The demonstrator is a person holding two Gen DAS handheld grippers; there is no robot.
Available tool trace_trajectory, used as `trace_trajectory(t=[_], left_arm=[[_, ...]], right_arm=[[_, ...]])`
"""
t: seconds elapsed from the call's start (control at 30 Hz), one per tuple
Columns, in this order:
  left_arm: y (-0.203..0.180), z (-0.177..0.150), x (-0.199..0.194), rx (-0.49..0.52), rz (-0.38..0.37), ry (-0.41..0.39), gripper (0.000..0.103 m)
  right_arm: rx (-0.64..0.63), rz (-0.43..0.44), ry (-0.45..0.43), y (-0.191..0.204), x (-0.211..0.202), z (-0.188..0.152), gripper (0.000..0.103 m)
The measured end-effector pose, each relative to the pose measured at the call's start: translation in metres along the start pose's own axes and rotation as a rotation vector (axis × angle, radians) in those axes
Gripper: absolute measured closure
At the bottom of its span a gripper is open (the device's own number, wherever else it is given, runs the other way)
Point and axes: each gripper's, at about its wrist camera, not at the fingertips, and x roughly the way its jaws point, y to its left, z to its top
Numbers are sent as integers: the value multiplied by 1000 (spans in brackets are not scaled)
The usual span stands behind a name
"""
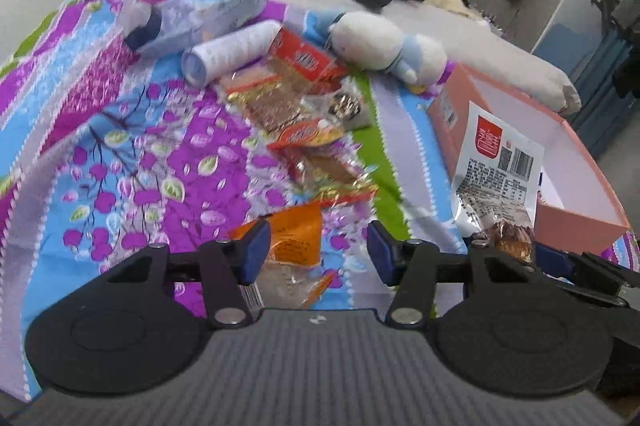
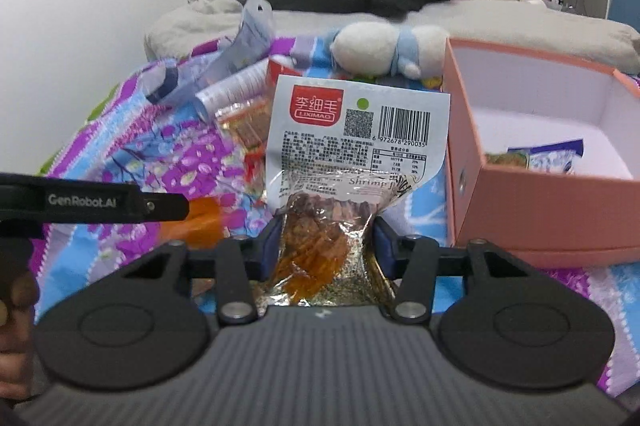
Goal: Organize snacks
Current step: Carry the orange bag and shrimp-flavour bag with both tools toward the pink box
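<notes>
In the left wrist view, the left gripper hangs over a flowered bedspread, its blue-padded fingers partly apart with an orange snack packet between them; the left pad touches the packet's edge, but whether the right pad presses it cannot be told. Ahead lies a loose pile of snack packets beside a white tube and a white plush toy. To the right stands an open pink box, and in front of it the white shrimp snack packet is held upright by the right gripper. In the right wrist view, the right gripper has its fingers clamped on the lower, clear part of the shrimp snack packet, whose barcode side faces the camera. The pink box sits just to the right, with a blue-and-white packet inside. The left gripper's black arm crosses the left edge, near the orange packet.
</notes>
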Motion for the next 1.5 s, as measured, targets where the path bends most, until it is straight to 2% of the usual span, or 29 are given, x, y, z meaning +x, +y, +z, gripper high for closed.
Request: trace_trajectory(t=[0.23,0.3,0.4,0.43,0.47,0.7,0.87,0.97,1.17,1.5], left_arm=[[1,-5,7,1,-13,8,46],[7,-9,14,-12,-23,32,38],[13,-15,27,-6,-26,63,20],[12,-18,29,21,-9,49,13],[12,-21,32,39,19,43,12],[20,-35,65,19,82,100,12],[25,-45,86,-2,80,128,12],[21,-47,89,22,71,105,14],[16,-47,86,42,56,94,26],[10,-39,65,12,19,69,27]], right_arm=[[-22,-18,24,-3,3,-6,53],[-22,-28,50,-3,8,-12,53],[-9,-31,89,-4,14,-21,53],[-9,-30,98,-4,15,-24,53],[-10,-30,107,-4,16,-27,53],[1,-33,134,-6,21,-35,51],[2,-48,140,-8,23,-37,50],[4,-49,145,-9,24,-39,50],[16,-48,152,-8,27,-43,50],[12,-56,131,-10,24,-38,50]])
